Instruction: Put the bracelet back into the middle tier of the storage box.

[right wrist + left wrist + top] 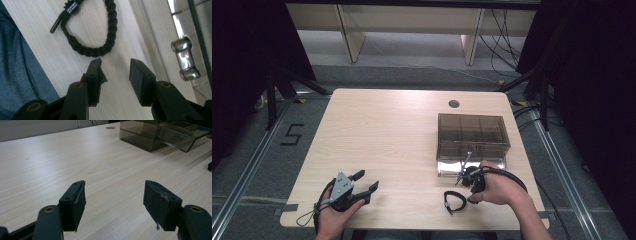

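Thing in hand: a black braided cord bracelet [97, 37] with a small black clasp tag, lying flat on the pale wooden table [387, 130] near its front edge.
Direction from right gripper: in the right gripper view the bracelet lies at about 11 o'clock from the right gripper [116, 65], just beyond the jaw tips and not touching them; in the high view the bracelet [455, 201] sits at about 8 o'clock of that gripper [469, 176].
Long axis: the loop is a rough oval, its clasp end and loose tail pointing toward the person's blue denim leg [17, 75].
Nearer hand: the right one, by far; the left gripper [362, 187] rests well apart at the table's front left.
Right gripper state: jaws parted narrowly, holding nothing.
Left gripper state: jaws spread wide, holding nothing.
Nearby: the smoky transparent plastic compartment box [472, 137] stands at 12 o'clock of the bracelet, its shiny metal latch [185, 58] beside the right jaw.
Judgement: a short swing toward the loop's near arc should bring the cord between the jaws.
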`<control>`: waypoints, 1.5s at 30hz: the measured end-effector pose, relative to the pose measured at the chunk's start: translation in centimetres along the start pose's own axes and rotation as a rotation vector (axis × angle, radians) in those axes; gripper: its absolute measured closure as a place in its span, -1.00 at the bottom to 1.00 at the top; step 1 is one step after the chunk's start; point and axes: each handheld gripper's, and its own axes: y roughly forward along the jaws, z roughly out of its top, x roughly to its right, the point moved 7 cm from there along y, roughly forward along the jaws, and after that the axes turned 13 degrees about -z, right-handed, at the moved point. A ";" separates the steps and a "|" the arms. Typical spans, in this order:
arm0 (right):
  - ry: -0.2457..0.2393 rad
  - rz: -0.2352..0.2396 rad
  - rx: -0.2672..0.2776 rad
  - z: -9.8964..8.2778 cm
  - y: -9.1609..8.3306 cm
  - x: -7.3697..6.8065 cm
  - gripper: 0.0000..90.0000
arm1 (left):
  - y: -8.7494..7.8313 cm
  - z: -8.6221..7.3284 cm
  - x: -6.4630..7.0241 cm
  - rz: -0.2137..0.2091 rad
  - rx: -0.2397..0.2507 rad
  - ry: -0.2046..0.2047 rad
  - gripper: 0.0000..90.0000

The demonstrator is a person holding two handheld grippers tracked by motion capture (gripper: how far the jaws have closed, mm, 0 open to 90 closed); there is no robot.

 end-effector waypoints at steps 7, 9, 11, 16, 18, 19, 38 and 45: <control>-0.030 0.013 0.017 1.0 0.5 0.0 0.39 | 0.0 0.0 0.0 0.000 -0.001 0.002 -0.25; -0.050 0.018 0.029 1.4 0.9 0.1 0.40 | 0.0 0.0 0.0 -0.001 0.001 0.000 -0.25; -0.022 0.018 0.007 1.4 0.7 -0.2 0.40 | 0.0 0.0 -0.1 -0.001 0.000 0.001 -0.25; -0.043 0.027 0.016 1.9 1.3 0.0 0.42 | 0.0 0.0 0.0 -0.002 0.002 0.001 -0.25; -0.041 0.036 0.010 2.0 1.4 -0.1 0.42 | 0.0 0.0 -0.1 -0.002 0.001 0.001 -0.25; -0.031 0.045 0.012 2.1 1.5 -0.1 0.43 | 0.0 0.0 -0.1 -0.002 0.001 0.002 -0.25; -0.023 0.046 -0.013 2.6 2.0 -0.3 0.53 | 0.0 0.0 0.0 -0.005 0.000 0.005 -0.25; -0.033 0.048 -0.008 2.7 2.2 -0.3 0.65 | 0.0 0.0 0.0 -0.005 0.002 0.005 -0.25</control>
